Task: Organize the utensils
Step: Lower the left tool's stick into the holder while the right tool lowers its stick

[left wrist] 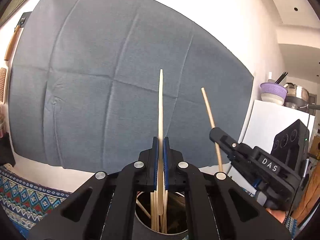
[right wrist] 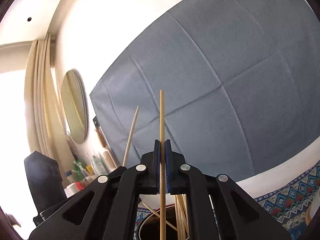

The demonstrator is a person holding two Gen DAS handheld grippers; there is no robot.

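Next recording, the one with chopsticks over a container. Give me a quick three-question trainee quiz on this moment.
1. True or false: the left gripper has its jaws open and empty.
2. What does the right gripper hold? A) a spoon B) a chopstick C) nothing
3. What lies below both grippers, seen between their arms?

Key
1. False: the jaws are shut on a pale chopstick.
2. B.
3. A round container with more chopsticks standing in it.
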